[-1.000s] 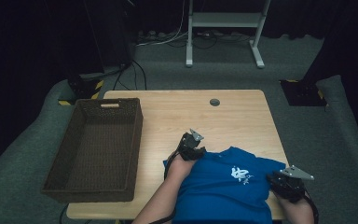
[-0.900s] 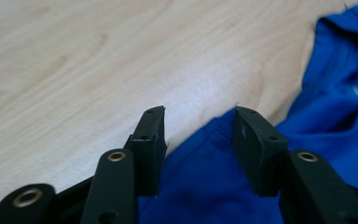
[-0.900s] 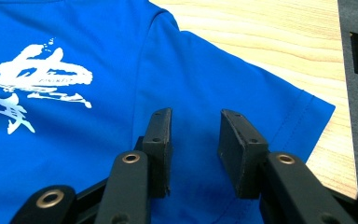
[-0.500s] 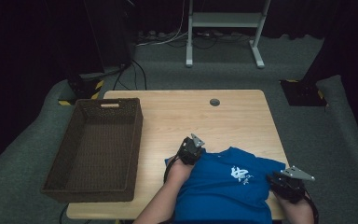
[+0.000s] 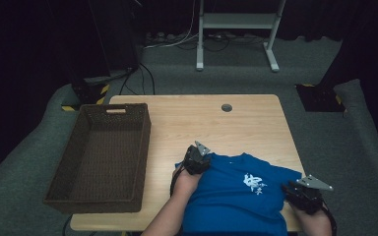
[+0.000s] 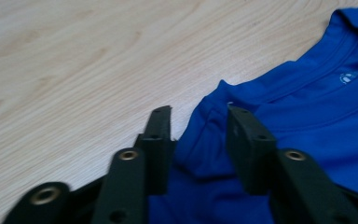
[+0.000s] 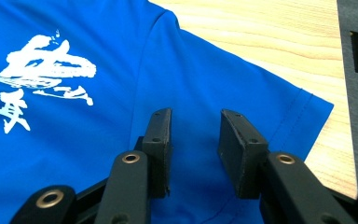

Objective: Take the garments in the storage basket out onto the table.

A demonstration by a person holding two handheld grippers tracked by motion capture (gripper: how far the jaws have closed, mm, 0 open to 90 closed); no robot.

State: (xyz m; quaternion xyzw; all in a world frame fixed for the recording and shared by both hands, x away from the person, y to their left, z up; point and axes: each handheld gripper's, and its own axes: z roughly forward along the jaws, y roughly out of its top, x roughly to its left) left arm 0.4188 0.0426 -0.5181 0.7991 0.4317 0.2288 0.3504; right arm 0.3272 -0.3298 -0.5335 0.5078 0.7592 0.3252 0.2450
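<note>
A blue T-shirt [image 5: 236, 196] with a white print lies flat at the near edge of the wooden table [image 5: 202, 123]. My left gripper [image 5: 194, 158] sits at the shirt's upper left corner, near the collar. In the left gripper view its jaws [image 6: 198, 116] have just been opening, and a puckered fold of the blue T-shirt [image 6: 307, 116] lies loose between them. My right gripper [image 5: 298, 188] rests over the right sleeve. In the right gripper view its jaws [image 7: 196, 119] stand apart above the smooth cloth of the blue T-shirt [image 7: 74, 140], close to the sleeve hem.
A dark woven basket [image 5: 145, 147] stands hollow side up along the table's left part. A round cable hole [image 5: 227, 107] is near the far edge. Bare wood lies between basket and shirt. Beyond the table are grey floor padding and a white stand [image 5: 236, 19].
My left gripper has slid a little toward the person at the shirt's corner. The right gripper and the basket have kept still.
</note>
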